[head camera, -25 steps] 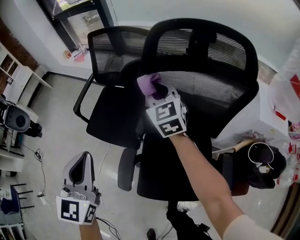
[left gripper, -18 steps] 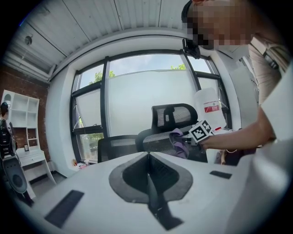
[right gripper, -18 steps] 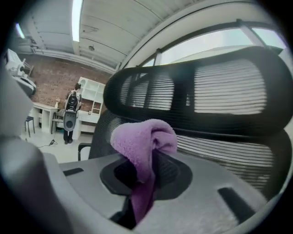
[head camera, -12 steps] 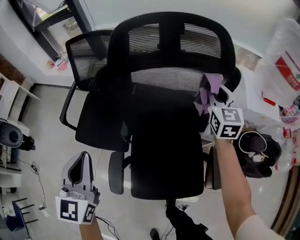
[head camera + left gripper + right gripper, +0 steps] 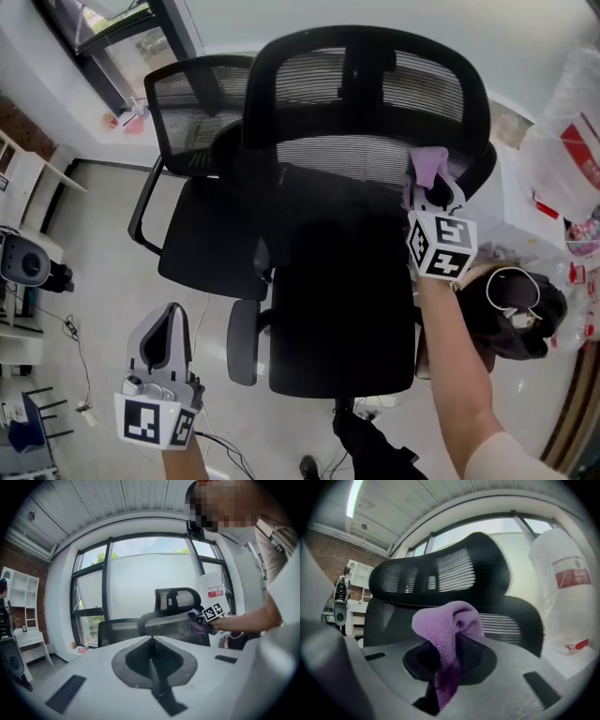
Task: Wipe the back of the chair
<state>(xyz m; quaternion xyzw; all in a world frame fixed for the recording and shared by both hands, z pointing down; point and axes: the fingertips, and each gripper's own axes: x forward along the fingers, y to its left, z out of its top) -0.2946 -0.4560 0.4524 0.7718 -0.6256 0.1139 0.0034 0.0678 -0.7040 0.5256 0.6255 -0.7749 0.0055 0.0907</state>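
A black mesh office chair (image 5: 366, 159) stands in the middle of the head view, its backrest (image 5: 440, 573) filling the right gripper view. My right gripper (image 5: 429, 187) is shut on a purple cloth (image 5: 428, 167), which presses against the right edge of the backrest's lower mesh panel. The cloth (image 5: 447, 634) bulges out between the jaws in the right gripper view. My left gripper (image 5: 167, 349) hangs low at the left, away from the chair, shut and holding nothing; from there the chair (image 5: 176, 616) and cloth (image 5: 197, 620) show at a distance.
A second black mesh chair (image 5: 202, 150) stands just behind and left of the first. A white plastic bag (image 5: 572, 122) and a dark bag with a cable (image 5: 520, 314) lie on the right. White shelving (image 5: 28, 169) and a window (image 5: 122, 47) are at the left.
My right gripper carried the purple cloth from the backrest's left side across to its right edge, then shifted slightly. The left gripper stayed in place.
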